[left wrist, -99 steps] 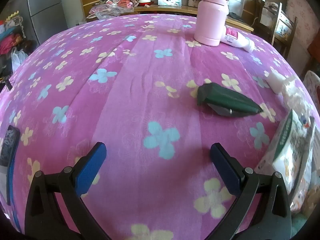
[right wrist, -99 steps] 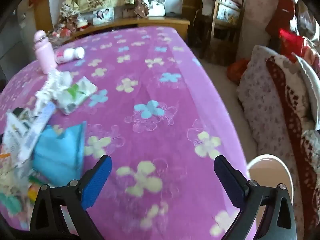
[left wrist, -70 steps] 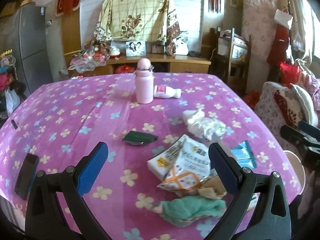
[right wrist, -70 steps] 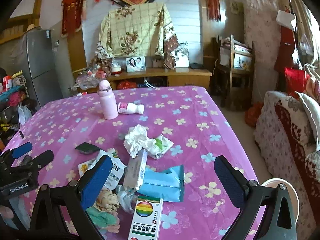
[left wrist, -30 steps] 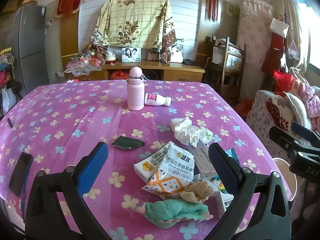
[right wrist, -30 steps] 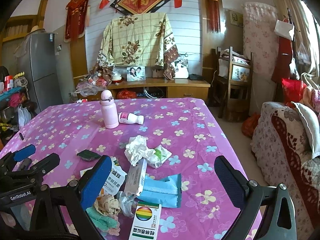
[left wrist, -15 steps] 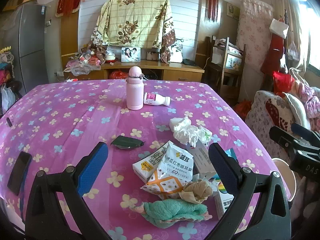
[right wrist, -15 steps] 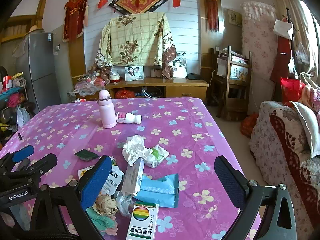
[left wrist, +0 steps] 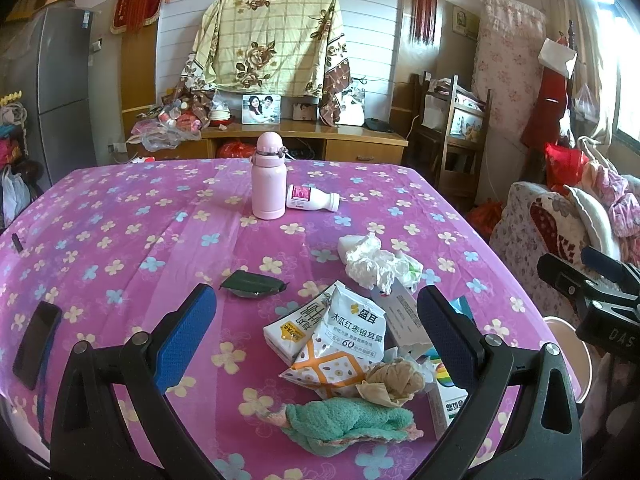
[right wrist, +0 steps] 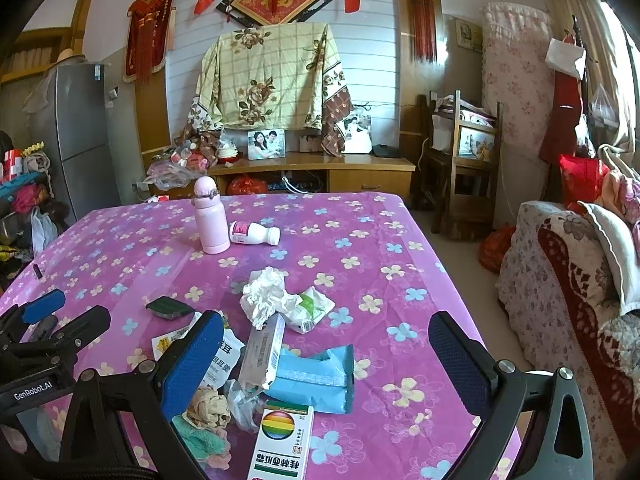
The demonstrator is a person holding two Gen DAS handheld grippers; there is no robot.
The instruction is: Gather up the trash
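Lower centre of both views: trash pile on floral tablecloth. Left gripper and right gripper hover above, jaws apart, empty. Risk: glossy snack bag likely slips; crumpled tissue compresses. Rigid pink bottle upright, upper left.

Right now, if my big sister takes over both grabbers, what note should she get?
Left gripper: jaws open, holding nothing, above the near edge of the table.
Right gripper: jaws open, holding nothing, also above the table.
Trash sits in a heap on the purple flowered tablecloth: crumpled white tissue, blue plastic packet, white and orange snack bag, rainbow-printed box, brown paper wad, teal fuzzy cloth.
Done: nothing picked up yet.
Left: all of it. A round white rim beside the table may be the bin.
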